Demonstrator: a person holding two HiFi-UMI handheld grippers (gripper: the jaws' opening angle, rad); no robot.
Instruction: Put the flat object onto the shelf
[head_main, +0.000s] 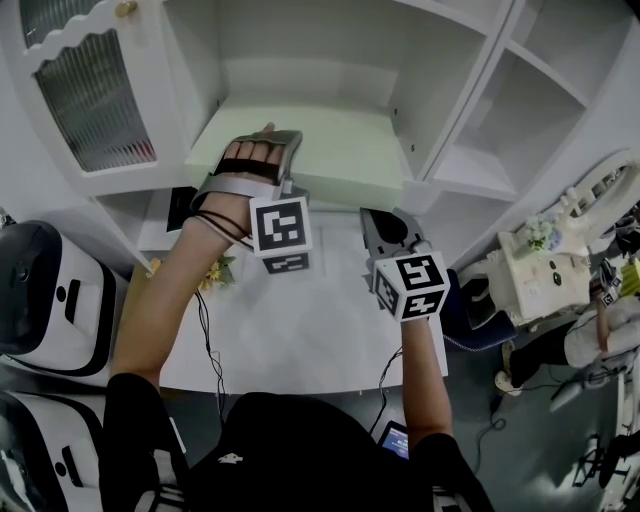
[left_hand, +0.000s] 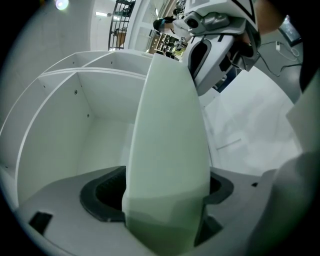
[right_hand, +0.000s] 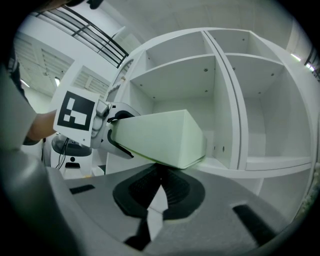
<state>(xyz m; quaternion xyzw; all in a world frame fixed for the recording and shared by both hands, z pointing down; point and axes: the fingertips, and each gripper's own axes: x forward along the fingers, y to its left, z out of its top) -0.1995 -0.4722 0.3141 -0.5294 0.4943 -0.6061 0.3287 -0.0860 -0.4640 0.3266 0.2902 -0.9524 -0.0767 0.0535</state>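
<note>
Left gripper view: flat object (left_hand: 167, 125) stands between spread jaws of the left tool (left_hand: 162, 192), right tool (right_hand: 159, 187) pressed together.

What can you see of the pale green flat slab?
The pale green flat slab is a matte, box-like panel with sharp edges, perhaps foam or painted board. It lies near level, far end inside the white cupboard's open compartment, near end sticking out. The left gripper straddles its near left edge, jaws slightly wider than it.

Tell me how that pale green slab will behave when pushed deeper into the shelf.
Probably stiff: the slab juts out past the shelf edge without sagging. Broad and flat-sided, it should slide rather than roll or tip.
</note>
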